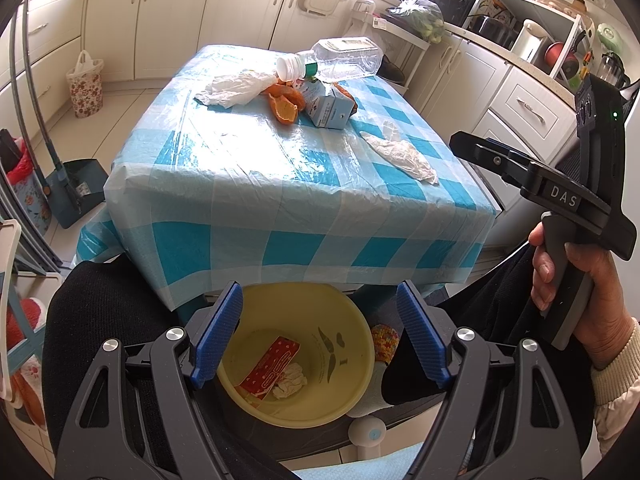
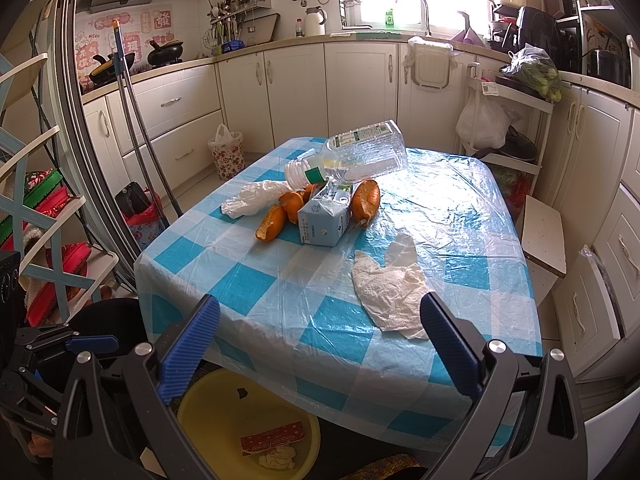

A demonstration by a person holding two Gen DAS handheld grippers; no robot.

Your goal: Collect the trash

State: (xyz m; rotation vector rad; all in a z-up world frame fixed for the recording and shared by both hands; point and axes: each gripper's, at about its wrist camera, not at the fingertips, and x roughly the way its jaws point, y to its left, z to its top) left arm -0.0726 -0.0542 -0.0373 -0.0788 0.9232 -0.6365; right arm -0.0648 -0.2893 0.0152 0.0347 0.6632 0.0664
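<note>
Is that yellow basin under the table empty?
No. The basin already holds a red wrapper and a crumpled tissue, lying on its bottom; the rest is bare.

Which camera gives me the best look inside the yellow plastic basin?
Left wrist: the yellow plastic basin lies nearly whole between its fingers, red wrapper visible. In the right wrist view, basin is partly hidden behind a finger and the tablecloth.

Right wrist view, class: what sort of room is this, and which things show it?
Most likely a home kitchen: a sink tap under the window, black pans on the stove, and cream cabinets along the walls behind the checked table.
</note>
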